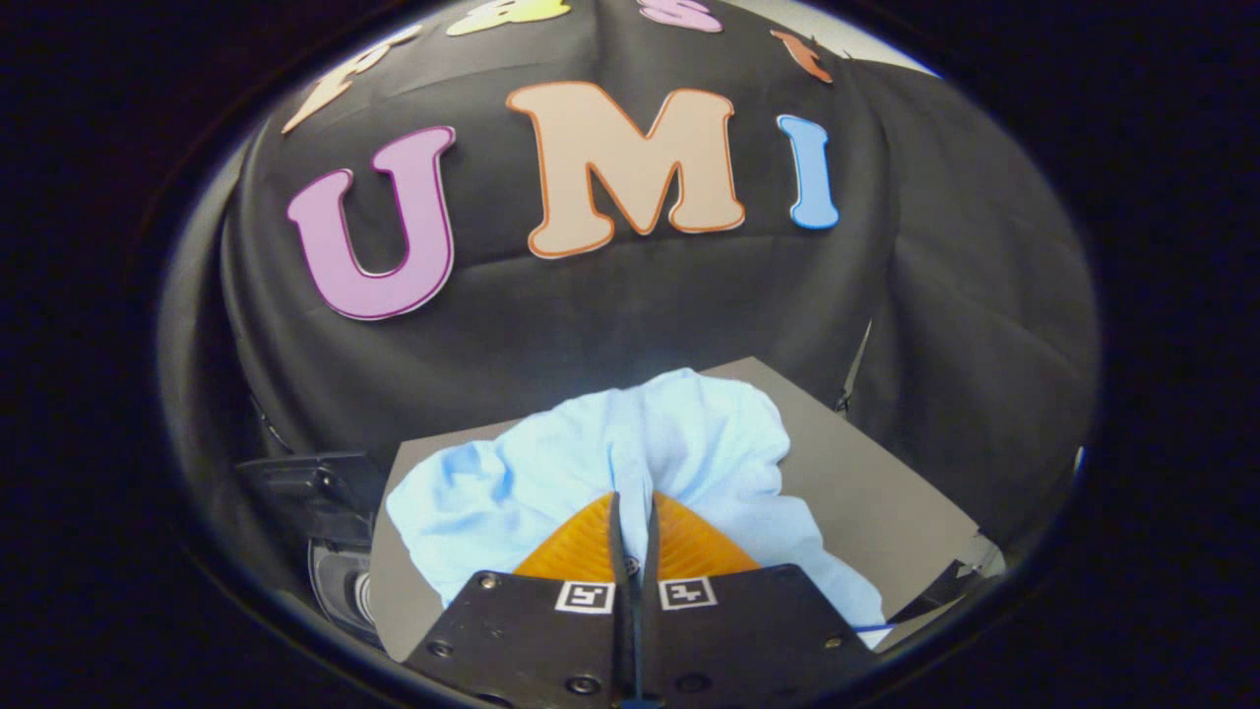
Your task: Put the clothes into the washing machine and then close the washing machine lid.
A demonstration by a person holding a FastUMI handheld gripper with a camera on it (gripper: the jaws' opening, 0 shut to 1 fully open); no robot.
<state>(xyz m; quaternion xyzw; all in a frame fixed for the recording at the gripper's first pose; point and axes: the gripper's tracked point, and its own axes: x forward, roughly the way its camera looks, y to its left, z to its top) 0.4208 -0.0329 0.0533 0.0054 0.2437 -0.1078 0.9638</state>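
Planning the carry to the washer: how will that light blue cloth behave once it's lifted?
The cloth lies crumpled in soft folds on the grey board, so it will likely hang limp. It looks thin, probably light. The gripper looks closed on a pinch of it, so loose ends may trail.

A pale blue garment (630, 453) lies on a plain grey counter (886, 502); black-and-white square markers (635, 595) sit on the gripper (632, 512).
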